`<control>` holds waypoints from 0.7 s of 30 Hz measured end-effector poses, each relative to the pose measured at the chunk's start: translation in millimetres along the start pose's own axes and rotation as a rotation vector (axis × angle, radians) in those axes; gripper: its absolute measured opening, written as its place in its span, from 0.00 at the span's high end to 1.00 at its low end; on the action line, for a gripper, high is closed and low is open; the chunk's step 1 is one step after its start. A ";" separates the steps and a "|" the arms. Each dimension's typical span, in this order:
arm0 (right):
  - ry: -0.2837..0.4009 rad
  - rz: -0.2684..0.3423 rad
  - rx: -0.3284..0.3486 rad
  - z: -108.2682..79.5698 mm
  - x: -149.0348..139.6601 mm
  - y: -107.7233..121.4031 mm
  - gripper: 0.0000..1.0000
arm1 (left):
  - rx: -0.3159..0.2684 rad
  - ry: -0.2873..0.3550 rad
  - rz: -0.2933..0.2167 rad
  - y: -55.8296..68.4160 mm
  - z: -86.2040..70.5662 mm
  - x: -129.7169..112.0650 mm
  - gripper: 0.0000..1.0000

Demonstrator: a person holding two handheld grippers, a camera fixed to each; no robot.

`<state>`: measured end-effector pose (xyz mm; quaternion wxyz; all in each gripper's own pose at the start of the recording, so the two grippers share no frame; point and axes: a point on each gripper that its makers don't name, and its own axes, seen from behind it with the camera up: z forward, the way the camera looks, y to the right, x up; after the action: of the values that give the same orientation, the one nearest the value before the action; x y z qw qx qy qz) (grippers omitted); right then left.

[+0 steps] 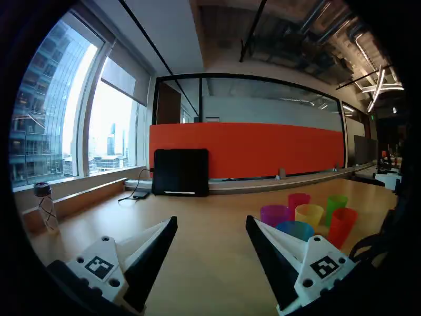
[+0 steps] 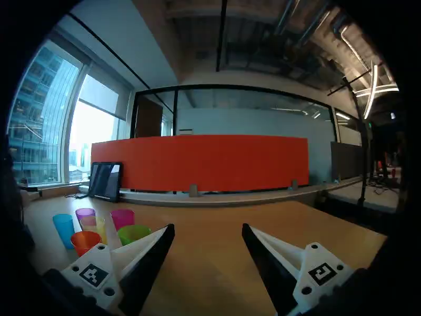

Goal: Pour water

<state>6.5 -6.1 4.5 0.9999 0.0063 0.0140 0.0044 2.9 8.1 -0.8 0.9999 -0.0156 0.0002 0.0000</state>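
Note:
Several coloured plastic cups stand grouped on the wooden table (image 1: 210, 231): purple (image 1: 274, 215), yellow (image 1: 309, 215), pink (image 1: 298, 200), green (image 1: 336, 204), orange (image 1: 342, 225) and blue (image 1: 294, 229). My left gripper (image 1: 210, 231) is open just left of them, its right finger in front of the blue cup. In the right gripper view the same cups sit low on the left: blue (image 2: 64, 229), orange (image 2: 84, 242), green (image 2: 132, 233), pink (image 2: 122, 217). My right gripper (image 2: 208, 237) is open to their right, holding nothing. A small water bottle (image 1: 46, 206) stands by the window.
A black tablet-like screen (image 1: 180, 172) leans against the orange divider (image 1: 247, 149) at the back, with a cable and adapter (image 1: 138, 194) beside it. The window sill (image 1: 79, 192) runs along the left. Another desk (image 2: 368, 197) lies to the right.

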 end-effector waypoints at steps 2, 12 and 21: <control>-0.005 -0.001 0.000 0.1 -1.4 0.8 0.01 | 0.000 0.000 0.000 0.1 0.0 0.0 0.03; -0.025 -0.010 -0.005 -1.4 -4.8 3.5 0.01 | 0.000 0.000 0.000 0.3 0.3 -0.3 0.04; -0.026 -0.010 -0.007 -3.0 -3.9 4.4 0.01 | 0.000 0.000 0.000 0.2 0.0 0.0 0.03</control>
<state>2.5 -1.8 1.7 1.0000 0.0026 0.0010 -0.0005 2.9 8.3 -0.8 0.9999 -0.0155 0.0002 -0.0001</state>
